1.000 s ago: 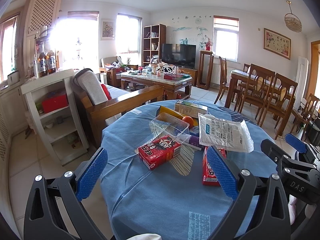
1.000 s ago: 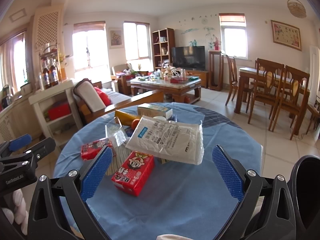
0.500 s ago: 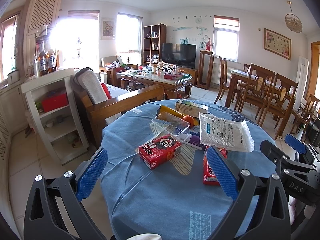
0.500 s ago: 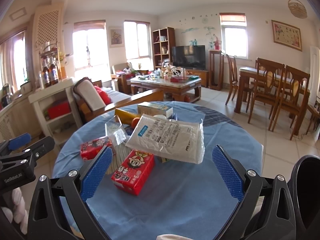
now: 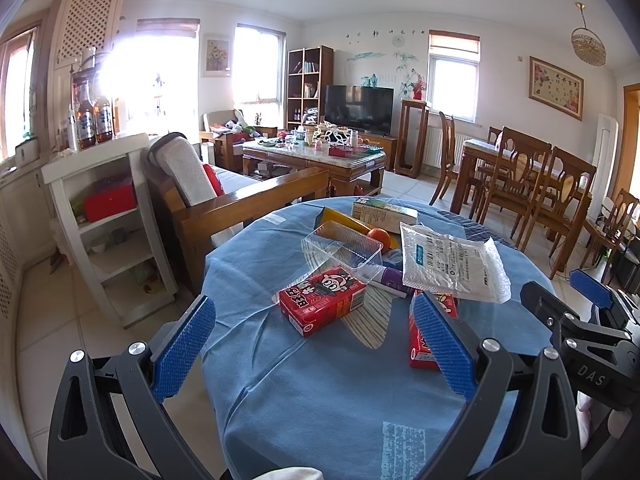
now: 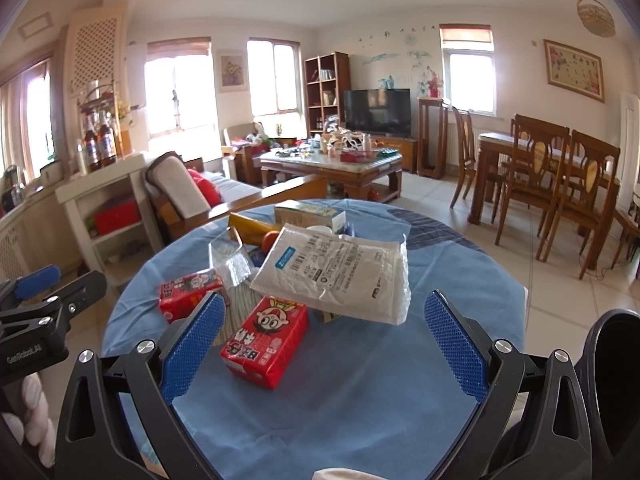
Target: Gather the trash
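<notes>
Both grippers, left (image 5: pixel 314 344) & right (image 6: pixel 324 344), gape wide w/ nothing held, above blue tablecloth (image 6: pixel 360 400). Trash atop cloth: two red cartons (image 6: pixel 266 344), white plastic bag (image 6: pixel 340 276) over clear tray (image 5: pixel 344 248).

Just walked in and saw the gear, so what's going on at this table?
A person holds a gripper in each hand over a round table with a blue cloth, about to collect trash. The left gripper and right gripper are both open and empty. Two red cartons, a white plastic bag and a clear tray lie untouched.
</notes>
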A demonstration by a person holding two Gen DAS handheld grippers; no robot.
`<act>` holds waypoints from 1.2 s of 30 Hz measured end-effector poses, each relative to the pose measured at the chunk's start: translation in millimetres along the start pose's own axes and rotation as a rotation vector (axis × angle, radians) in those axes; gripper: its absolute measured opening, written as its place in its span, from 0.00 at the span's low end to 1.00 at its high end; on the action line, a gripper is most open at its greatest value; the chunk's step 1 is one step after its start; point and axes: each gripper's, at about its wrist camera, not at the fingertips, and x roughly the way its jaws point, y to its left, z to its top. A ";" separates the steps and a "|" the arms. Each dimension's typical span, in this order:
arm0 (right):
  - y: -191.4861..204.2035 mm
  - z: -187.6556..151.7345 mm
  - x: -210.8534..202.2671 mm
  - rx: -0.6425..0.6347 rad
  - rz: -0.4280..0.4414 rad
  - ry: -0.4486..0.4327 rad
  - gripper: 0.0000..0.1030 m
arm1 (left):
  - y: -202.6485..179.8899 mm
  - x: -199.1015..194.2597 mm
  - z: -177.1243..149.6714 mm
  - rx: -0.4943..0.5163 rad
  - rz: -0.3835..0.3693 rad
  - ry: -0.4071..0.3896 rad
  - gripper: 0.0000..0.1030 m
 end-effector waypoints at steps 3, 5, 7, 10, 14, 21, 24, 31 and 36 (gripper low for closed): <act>-0.5 0.5 1.7 -0.001 -0.001 0.005 0.95 | 0.5 0.7 -1.2 -0.001 0.000 0.001 0.95; -1.0 -0.7 3.4 -0.001 -0.001 0.010 0.95 | 1.1 2.9 -3.9 -0.001 -0.001 0.004 0.95; -1.7 -1.4 5.1 -0.002 -0.001 0.015 0.95 | 2.1 4.8 -5.8 -0.003 -0.004 0.009 0.95; -2.9 -2.7 11.2 -0.001 0.001 0.043 0.95 | 6.8 13.3 -9.5 -0.004 -0.017 0.026 0.95; -10.6 -6.5 26.0 0.009 0.057 0.122 0.95 | 22.8 36.1 -10.1 0.010 -0.030 0.093 0.95; -34.1 4.4 56.7 0.080 0.201 0.234 0.95 | 53.2 77.7 4.6 -0.004 -0.162 0.213 0.95; -49.8 15.8 77.2 0.131 0.217 0.285 0.95 | 59.0 99.7 18.1 -0.056 -0.300 0.282 0.95; -105.4 28.2 126.9 0.321 0.250 0.343 0.95 | 34.7 141.9 56.8 -0.135 -0.474 0.340 0.95; -123.9 23.4 145.5 0.375 0.280 0.372 0.94 | 13.0 171.3 68.9 -0.191 -0.544 0.401 0.94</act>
